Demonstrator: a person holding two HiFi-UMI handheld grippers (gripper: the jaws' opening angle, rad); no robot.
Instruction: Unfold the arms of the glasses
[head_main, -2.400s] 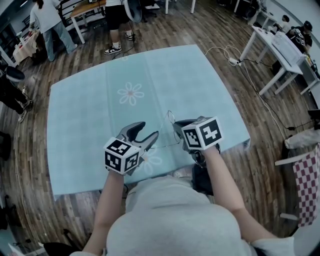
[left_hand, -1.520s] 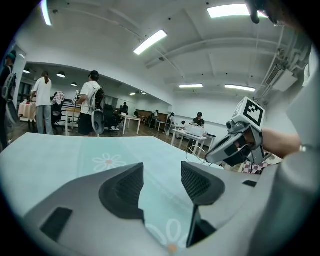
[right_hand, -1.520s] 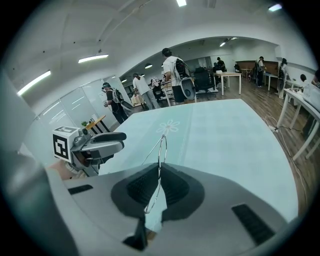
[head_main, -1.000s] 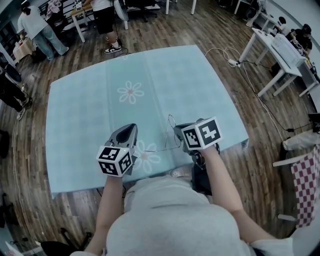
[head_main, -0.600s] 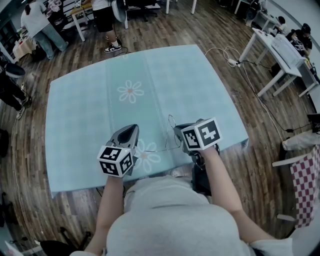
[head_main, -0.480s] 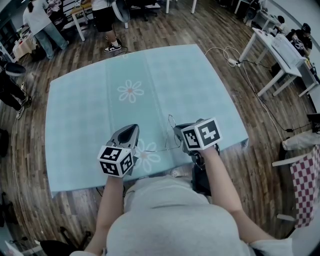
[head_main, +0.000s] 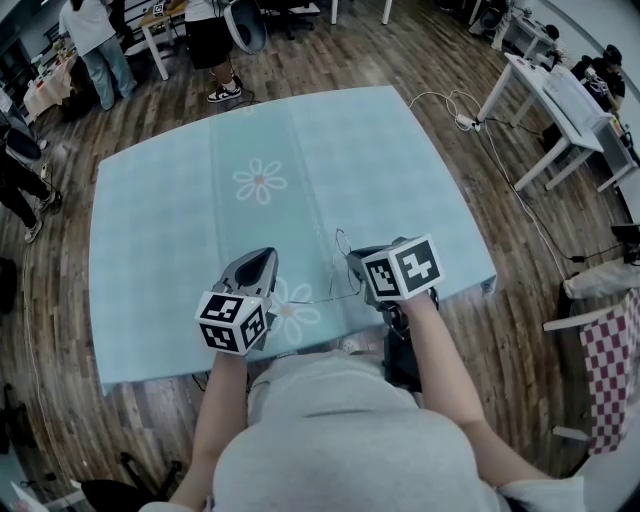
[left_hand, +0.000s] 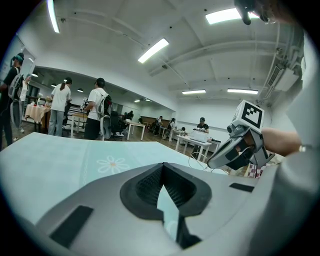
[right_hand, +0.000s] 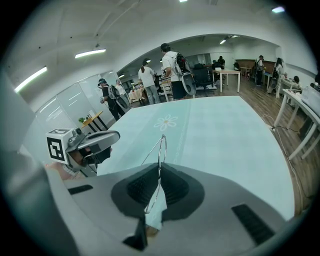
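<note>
On my left, the left gripper (head_main: 262, 260) sits low over the bench (head_main: 180, 200). Its fingers (left_hand: 147, 186) are clenched together, with nothing I can make out between them. Just to its right, the wire glasses (head_main: 343, 245) are over the bench's near part, one thin arm reaching toward the left gripper. The right gripper (head_main: 356, 265) has its fingers grasping the rim.

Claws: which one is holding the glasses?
The right claw: its jaws are shut on the thin wire rim of the glasses. The left claw is shut too, with nothing between its jaws.
</note>
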